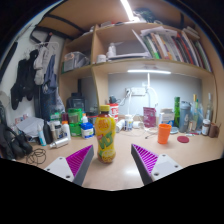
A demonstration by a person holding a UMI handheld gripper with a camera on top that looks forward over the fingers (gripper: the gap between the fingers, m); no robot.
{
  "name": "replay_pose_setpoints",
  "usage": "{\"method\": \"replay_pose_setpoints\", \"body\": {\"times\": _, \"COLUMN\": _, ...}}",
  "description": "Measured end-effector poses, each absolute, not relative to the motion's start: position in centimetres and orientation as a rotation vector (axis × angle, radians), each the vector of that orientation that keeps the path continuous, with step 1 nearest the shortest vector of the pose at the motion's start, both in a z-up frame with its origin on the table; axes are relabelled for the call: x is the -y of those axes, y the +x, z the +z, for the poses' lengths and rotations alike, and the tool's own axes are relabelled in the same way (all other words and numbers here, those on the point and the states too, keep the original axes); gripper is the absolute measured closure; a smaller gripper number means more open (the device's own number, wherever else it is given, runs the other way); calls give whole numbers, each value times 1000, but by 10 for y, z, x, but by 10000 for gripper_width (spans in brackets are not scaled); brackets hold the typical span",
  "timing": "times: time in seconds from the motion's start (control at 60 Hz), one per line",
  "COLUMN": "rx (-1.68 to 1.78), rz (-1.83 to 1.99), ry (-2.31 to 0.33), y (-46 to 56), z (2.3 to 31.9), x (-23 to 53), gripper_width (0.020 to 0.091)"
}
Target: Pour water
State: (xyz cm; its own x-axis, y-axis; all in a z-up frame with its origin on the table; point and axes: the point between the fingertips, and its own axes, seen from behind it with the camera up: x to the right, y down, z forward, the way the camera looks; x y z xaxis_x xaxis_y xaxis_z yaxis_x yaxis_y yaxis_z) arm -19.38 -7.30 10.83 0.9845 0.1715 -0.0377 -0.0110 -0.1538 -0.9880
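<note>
A yellow juice bottle (pixel 105 138) with a red cap and a green-and-yellow label stands upright on the wooden desk (pixel 115 172), just ahead of my fingers and nearer the left one. An orange ribbed cup (pixel 165 133) stands farther off to the right, beyond the right finger. My gripper (pixel 112 163) is open, its purple pads (pixel 80 160) spread wide with only bare desk between them. Nothing is held.
Clutter lines the back of the desk: green and white containers (pixel 78 122) at the left, bottles (pixel 185 113) at the right, a small pink lid (pixel 183 139). Above are shelves with books (pixel 165 45). Cables and dark gear (pixel 25 150) lie at the left.
</note>
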Motion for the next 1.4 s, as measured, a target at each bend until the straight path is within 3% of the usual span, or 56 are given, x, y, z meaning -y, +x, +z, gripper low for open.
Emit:
{"method": "replay_pose_setpoints", "body": {"times": 0.367, "rx": 67, "rz": 90, "ry": -1787, "y": -233, "z": 80, "x": -39, "gripper_width": 290}}
{"method": "replay_pose_setpoints", "body": {"times": 0.383, "rx": 65, "rz": 87, "ry": -1788, "y": -234, "z": 80, "x": -43, "gripper_width": 302}}
{"method": "replay_pose_setpoints", "body": {"times": 0.45, "rx": 58, "rz": 70, "ry": -1809, "y": -233, "z": 75, "x": -53, "gripper_width": 604}}
{"method": "replay_pose_setpoints", "body": {"times": 0.683, "rx": 107, "rz": 92, "ry": -1777, "y": -237, "z": 76, "x": -60, "gripper_width": 718}}
{"method": "replay_pose_setpoints", "body": {"times": 0.85, "rx": 155, "rz": 164, "ry": -1707, "y": -243, "z": 96, "x": -69, "gripper_width": 719}}
{"method": "replay_pose_setpoints", "body": {"times": 1.033, "rx": -33, "rz": 489, "ry": -1564, "y": -214, "z": 184, "x": -98, "gripper_width": 721}}
{"method": "replay_pose_setpoints", "body": {"times": 1.117, "rx": -212, "rz": 730, "ry": -1539, "y": -184, "z": 208, "x": -118, "gripper_width": 721}}
{"method": "replay_pose_setpoints", "body": {"times": 1.4, "rx": -896, "rz": 1554, "ry": -1360, "y": -115, "z": 198, "x": -167, "gripper_width": 721}}
